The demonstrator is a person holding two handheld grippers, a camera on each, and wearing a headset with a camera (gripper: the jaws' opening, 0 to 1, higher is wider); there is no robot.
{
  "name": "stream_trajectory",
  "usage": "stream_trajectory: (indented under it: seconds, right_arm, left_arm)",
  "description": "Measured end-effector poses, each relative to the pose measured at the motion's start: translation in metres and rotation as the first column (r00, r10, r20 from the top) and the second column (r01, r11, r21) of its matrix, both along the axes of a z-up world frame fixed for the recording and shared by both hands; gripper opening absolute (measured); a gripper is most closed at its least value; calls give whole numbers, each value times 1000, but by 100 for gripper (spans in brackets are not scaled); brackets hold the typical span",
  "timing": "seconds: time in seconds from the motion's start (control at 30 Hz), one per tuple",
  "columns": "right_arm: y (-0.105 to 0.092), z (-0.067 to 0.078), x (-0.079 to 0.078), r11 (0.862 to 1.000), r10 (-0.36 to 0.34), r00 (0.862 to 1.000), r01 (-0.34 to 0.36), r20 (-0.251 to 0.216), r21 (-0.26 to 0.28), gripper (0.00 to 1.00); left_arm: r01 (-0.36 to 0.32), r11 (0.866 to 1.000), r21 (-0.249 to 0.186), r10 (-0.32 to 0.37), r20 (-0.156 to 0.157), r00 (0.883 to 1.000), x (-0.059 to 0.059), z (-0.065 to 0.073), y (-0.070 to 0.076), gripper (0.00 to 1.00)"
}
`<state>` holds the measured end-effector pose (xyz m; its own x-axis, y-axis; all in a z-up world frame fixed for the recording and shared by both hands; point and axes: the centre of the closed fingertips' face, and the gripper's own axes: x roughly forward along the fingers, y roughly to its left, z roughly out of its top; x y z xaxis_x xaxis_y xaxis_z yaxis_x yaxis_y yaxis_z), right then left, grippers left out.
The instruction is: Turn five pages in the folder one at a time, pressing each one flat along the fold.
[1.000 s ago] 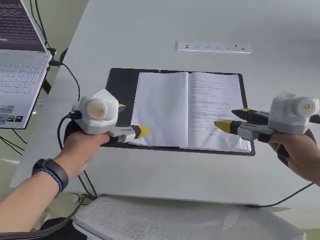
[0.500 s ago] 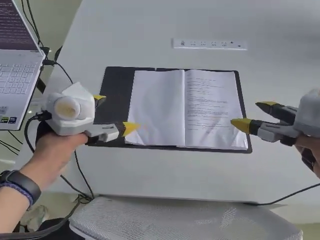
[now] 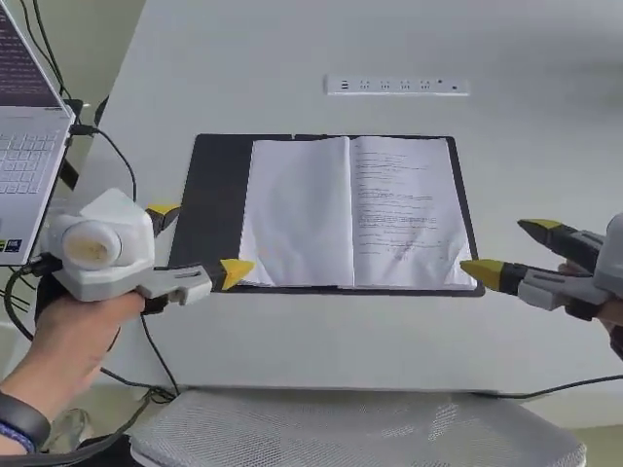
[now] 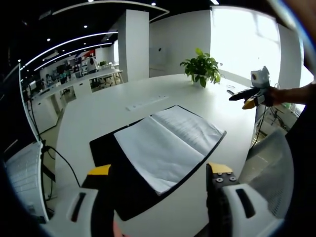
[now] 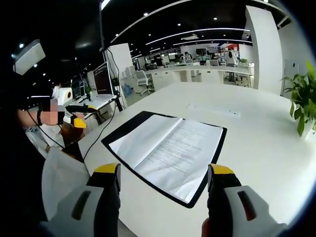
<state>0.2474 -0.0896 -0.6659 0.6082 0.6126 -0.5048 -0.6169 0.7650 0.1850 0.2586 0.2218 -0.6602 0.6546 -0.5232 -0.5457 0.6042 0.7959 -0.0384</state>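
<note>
While the black folder (image 3: 209, 209) lies open and flat mid-way across the white desk (image 3: 292, 58), the left gripper (image 3: 198, 240) hovers at its 8 o'clock corner and the right gripper (image 3: 508, 247) at 4 o'clock. Both sets of jaws are spread wide and empty. A white power strip (image 3: 396, 86) sits at 12 o'clock and a silver laptop (image 3: 24, 146) at 10 (the right page's print is too small to read).

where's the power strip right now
In the head view the white power strip lies on the white table beyond the far edge of the open folder, toward its right half.
</note>
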Motion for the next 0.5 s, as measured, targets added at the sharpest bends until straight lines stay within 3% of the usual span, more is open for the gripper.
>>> stream_trajectory:
  seconds: [0.5]
  right_arm:
    - [0,-5,-5,999,-22,1000,22,-20,25,70]
  left_arm:
    - [16,1000,-2,-16,-1,1000,6,0,-6,75]
